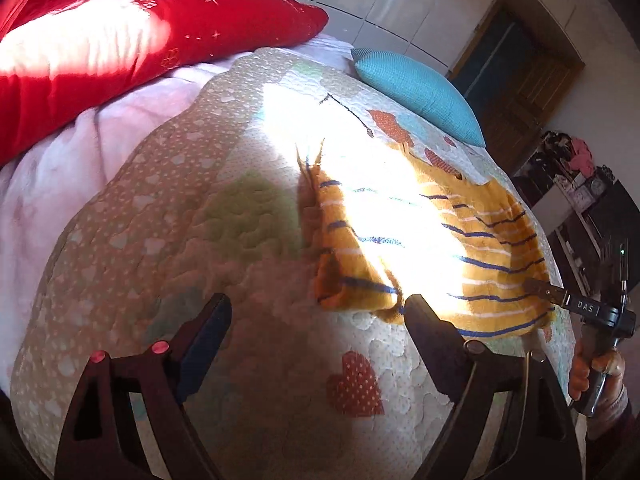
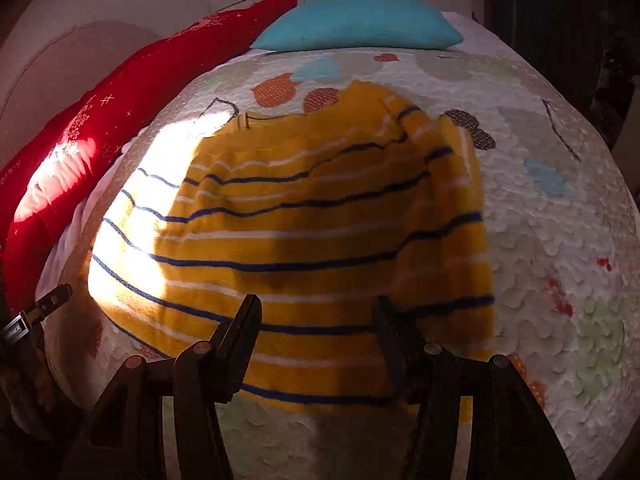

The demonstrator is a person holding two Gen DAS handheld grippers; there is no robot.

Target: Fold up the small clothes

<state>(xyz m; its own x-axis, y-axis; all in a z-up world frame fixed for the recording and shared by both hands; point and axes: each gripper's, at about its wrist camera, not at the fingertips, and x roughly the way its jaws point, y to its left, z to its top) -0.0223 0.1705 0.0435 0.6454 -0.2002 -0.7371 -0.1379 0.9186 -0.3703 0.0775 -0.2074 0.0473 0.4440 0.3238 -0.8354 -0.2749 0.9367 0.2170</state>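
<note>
A: Where does the yellow striped sweater (image 2: 304,216) lie?

B: Flat on the quilt (image 2: 560,216) of the bed, already partly folded by the look of it: one side is doubled over onto the body, and its stripes run across from left to right as the right tongs (image 2: 316,312) see it. The long axis runs away from those tongs, hem nearest, collar toward the blue pillow (image 2: 356,20).

A: And which tongs are nearer?

B: The right ones. They hang right over the hem edge, jaws apart, nothing between them, one fingertip on each side of the lowest stripes. The left tongs (image 1: 318,308) stand off to the sweater's left, over bare quilt; the garment lies ahead and to their right, its rumpled near corner just beside their right fingertip. They too are spread wide and empty.

A: So the coming fold?

B: My guess is that the hem gets carried away from the right tongs toward the collar, along that long axis. The left pair would have to swing right to take the other hem corner (the strong sun patch washes out that side, so the exact edge is hard to read).

A: Anything in the way?

B: The red pillow (image 1: 120,40) sits well beyond, clear of the sweater.
</note>
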